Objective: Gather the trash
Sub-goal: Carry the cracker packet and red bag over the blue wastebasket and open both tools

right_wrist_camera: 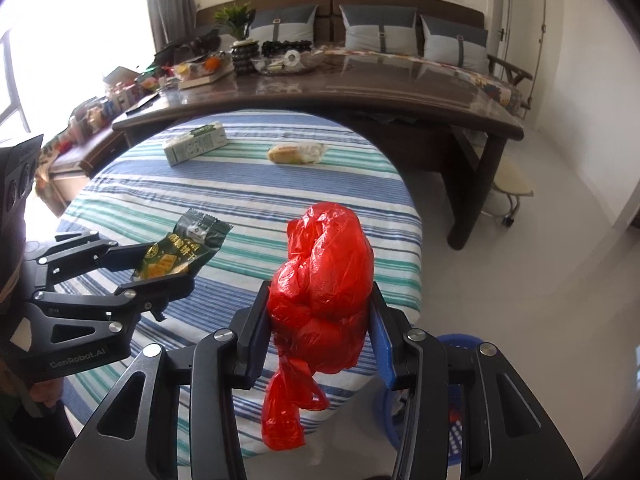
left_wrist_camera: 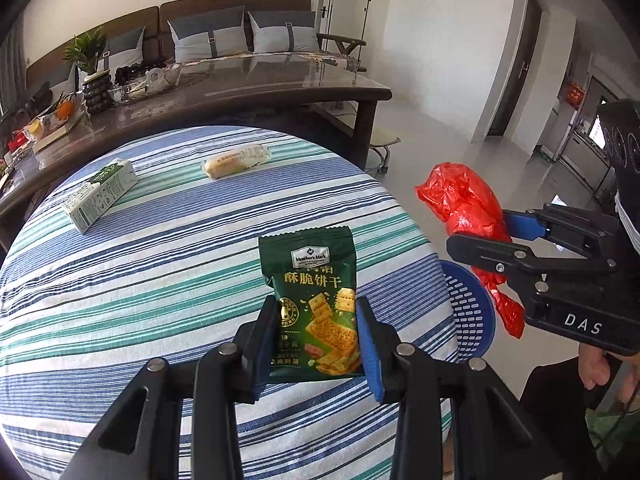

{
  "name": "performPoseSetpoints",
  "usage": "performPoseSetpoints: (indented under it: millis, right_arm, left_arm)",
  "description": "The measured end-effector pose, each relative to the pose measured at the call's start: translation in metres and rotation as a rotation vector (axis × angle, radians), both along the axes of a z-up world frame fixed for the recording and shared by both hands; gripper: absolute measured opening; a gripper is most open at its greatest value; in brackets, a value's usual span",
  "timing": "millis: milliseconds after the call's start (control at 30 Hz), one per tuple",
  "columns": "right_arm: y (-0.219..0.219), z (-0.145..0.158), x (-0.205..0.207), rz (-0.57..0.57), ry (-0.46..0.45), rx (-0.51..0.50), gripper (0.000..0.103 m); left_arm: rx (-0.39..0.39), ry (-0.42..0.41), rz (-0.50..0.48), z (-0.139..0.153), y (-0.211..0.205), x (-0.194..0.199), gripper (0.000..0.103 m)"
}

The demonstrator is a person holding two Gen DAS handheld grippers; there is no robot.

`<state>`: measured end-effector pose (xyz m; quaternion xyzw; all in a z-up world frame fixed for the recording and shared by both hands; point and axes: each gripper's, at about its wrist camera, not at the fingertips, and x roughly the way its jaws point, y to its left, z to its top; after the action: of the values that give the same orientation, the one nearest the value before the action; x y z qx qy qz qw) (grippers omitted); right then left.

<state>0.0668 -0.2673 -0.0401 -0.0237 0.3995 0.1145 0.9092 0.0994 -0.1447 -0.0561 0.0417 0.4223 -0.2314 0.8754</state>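
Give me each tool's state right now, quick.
Left tool: closed on the green cracker packet.
Right tool: closed on the crumpled red plastic bag.

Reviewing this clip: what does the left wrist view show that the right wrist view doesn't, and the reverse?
Only the left wrist view: the doorway and kitchen area on the right. Only the right wrist view: the bright window and curtain.

Both: the left tongs shut on the green cracker packet, the right tongs shut on the red plastic bag, the milk carton, wrapped bread and blue basket.
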Motion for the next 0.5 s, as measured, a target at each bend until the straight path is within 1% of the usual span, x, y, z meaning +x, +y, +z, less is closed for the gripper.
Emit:
performPoseSetpoints:
  millis: [133, 267, 367, 433, 500]
  right_arm:
    - [-0.04, 0.004, 0.0, -0.074, 0.01, 0.009, 0.045]
    - [-0.094, -0.001, 0.003, -0.148, 0.075, -0.007, 0.045]
    - [-0.136, -0.014, 0.004, -0.218, 0.142, -0.014, 0.045]
    - [-0.164, -0.025, 0.002, -0.276, 0.17, -0.024, 0.045]
    - [-0.188, -0.038, -0.001, -0.33, 0.199, -0.011, 0.045]
  left_arm:
    - [-0.005, 0.007, -0.058, 0.007, -0.026, -0.002, 0.038]
    - [-0.021, 0.026, -0.128, 0.009, -0.065, -0.004, 0.038]
    - [-0.037, 0.05, -0.175, 0.005, -0.099, -0.001, 0.038]
    - [-0.052, 0.081, -0.201, -0.001, -0.123, 0.002, 0.038]
    - [-0.06, 0.104, -0.226, -0.009, -0.145, 0.006, 0.038]
